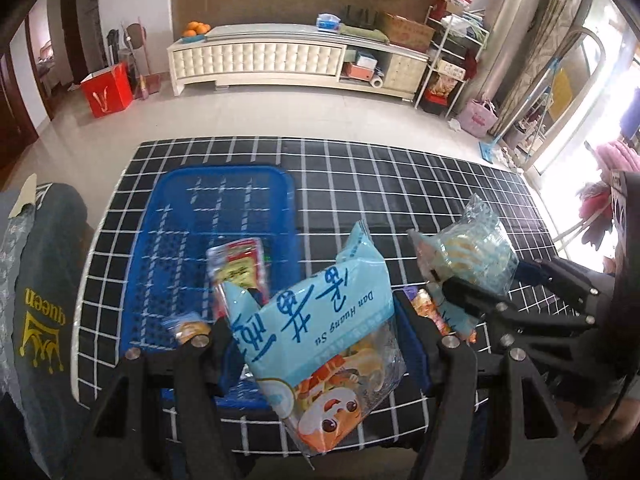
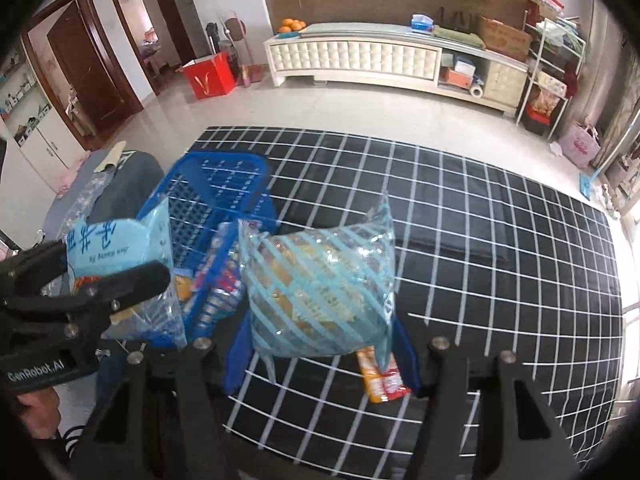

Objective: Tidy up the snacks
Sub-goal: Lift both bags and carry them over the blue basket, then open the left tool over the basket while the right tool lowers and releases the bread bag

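Left wrist view first: the left gripper (image 1: 316,344) is pinching a pale blue printed snack bag with a clear window and a cartoon face (image 1: 320,340), held in the air at the near right corner of the blue perforated plastic basket (image 1: 176,248). Right beside it, the right gripper (image 2: 320,344) is clamped on a clear snack pouch with pale blue diagonal stripes (image 2: 320,292), lifted above the black tablecloth with its white grid (image 2: 480,240). Under that pouch an orange-and-red snack packet (image 2: 382,376) lies flat on the cloth, not yet collected.

Further in, the basket already holds a red-and-yellow packet (image 1: 240,268) and a small blue-and-orange packet (image 1: 188,326) near its front wall. Beyond the table runs pale floor, a red paper bag (image 1: 106,94) and a long white cabinet (image 1: 256,60) against the far wall.

The step looks like mid-carry, both bags headed for the basket. Next, the left bag seems to need only a short shift left and a release over the open tray; the right pouch has farther to cross, and the two grippers sit close enough that crowding looks like a risk.
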